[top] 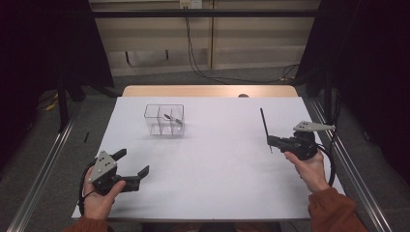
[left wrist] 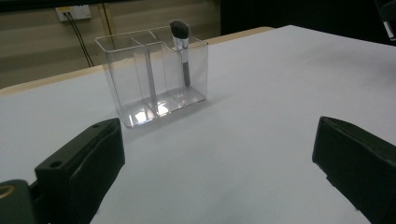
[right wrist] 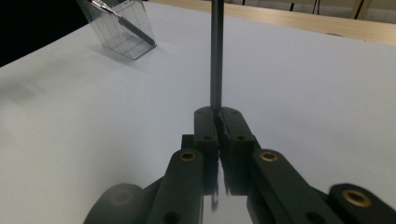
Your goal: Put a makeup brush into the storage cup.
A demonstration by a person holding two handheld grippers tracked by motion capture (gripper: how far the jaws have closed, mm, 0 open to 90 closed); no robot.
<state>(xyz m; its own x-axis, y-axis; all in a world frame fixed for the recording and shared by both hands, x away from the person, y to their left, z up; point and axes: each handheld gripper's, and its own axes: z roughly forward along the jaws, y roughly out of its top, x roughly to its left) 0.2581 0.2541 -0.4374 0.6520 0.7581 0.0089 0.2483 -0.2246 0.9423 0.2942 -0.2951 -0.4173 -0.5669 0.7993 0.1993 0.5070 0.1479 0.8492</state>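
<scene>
One brush (left wrist: 180, 44) is already stood, bristles up, in the clear organiser (top: 164, 120) at the far left of the worktop (top: 217, 164) — that part can be judged done. A thin dark stick (top: 264, 126) (probably another brush handle; its top end cannot be made out) is clamped in the right claw (top: 271, 139) at the near right, well apart from the organiser, and is yet to be carried over. The left claw (top: 131, 166) is held wide apart at the near left — nothing is gripped.
</scene>
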